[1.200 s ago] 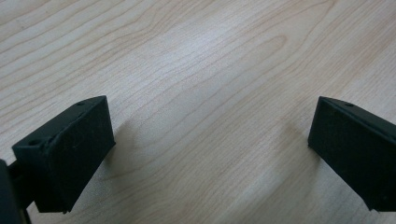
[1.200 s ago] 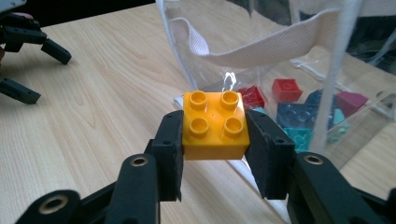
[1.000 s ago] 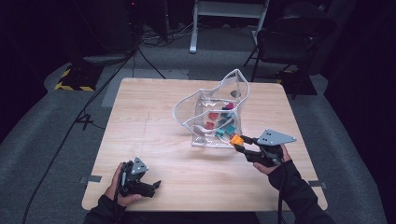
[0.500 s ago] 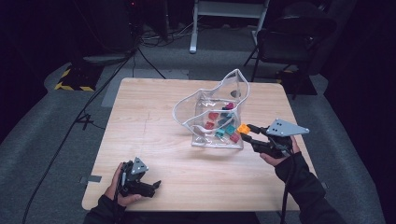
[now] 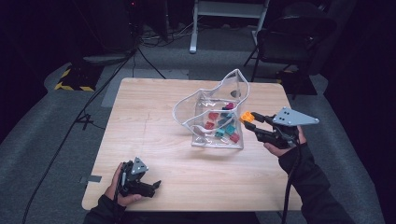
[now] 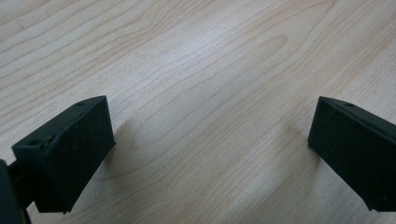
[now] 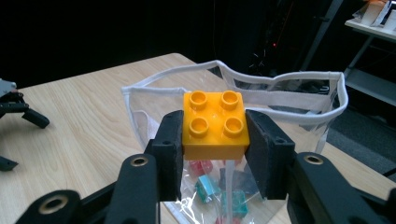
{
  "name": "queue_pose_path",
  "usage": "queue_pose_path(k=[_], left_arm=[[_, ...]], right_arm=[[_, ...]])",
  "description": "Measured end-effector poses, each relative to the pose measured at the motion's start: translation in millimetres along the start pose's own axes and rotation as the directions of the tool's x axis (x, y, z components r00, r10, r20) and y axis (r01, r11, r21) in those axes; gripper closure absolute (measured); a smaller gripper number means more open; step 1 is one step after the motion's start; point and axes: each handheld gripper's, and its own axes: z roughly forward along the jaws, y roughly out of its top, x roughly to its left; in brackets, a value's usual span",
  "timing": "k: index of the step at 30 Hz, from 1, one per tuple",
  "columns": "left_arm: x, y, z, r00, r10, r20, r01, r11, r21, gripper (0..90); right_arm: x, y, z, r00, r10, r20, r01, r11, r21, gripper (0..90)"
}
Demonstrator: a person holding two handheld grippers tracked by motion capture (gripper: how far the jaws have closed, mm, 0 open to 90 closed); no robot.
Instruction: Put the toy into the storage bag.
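Orange, four-studded toy brick (image 7: 215, 125) is pinched between the two black pads (image 7: 170, 149) of the right gripper (image 5: 254, 123), studs facing up in the right gripper view. In the high view the brick (image 5: 246, 117) sits at the gripper's tip, just beside the right wall of the clear plastic bag (image 5: 212, 112) and near its upper edge, above the table (image 5: 154, 116) rather than resting on it. Whether the brick touches the bag wall cannot be told.

The bag stands open near the middle of the light wooden table, slightly right of centre, its white-trimmed rim (image 7: 280, 81) sagging on the left side. Inside, at the bottom, lie several small blocks (image 5: 223, 126) in red, teal and dark colours; the same blocks (image 7: 219, 186) show through the plastic below the held brick in the right gripper view.

The left gripper (image 5: 154, 185) lies low at the near left edge of the table, held in the person's left hand (image 5: 116, 186), well apart from the bag. Its jaws stand spread wide with bare wood between them (image 6: 210, 130); nothing is between the pads.
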Motion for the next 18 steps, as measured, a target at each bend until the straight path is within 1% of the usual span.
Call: queue_pose_path(k=[4, 8, 9, 18], left_arm=[[0.0, 0.0, 0.0, 1.0000, 0.000, 0.000, 0.000, 1.0000, 0.000, 0.5], [0.0, 0.0, 0.0, 1.0000, 0.000, 0.000, 0.000, 1.0000, 0.000, 0.5], [0.0, 0.0, 0.0, 1.0000, 0.001, 0.000, -0.001, 1.0000, 0.000, 0.5], [0.0, 0.0, -0.1, 1.0000, 0.000, -0.001, 0.000, 1.0000, 0.000, 0.5]], right_arm=[[-0.8, 7.3, 0.5, 1.0000, -0.006, 0.007, 0.006, 1.000, -0.009, 59.6], [-2.5, 13.8, 4.8, 0.9999, -0.003, 0.011, 0.003, 1.000, -0.012, 59.6], [-3.8, 16.2, 6.9, 0.9999, 0.004, 0.010, -0.004, 1.000, -0.015, 59.6], [-9.0, 28.4, 23.3, 0.9992, 0.000, 0.040, 0.000, 1.000, 0.002, 59.6]])
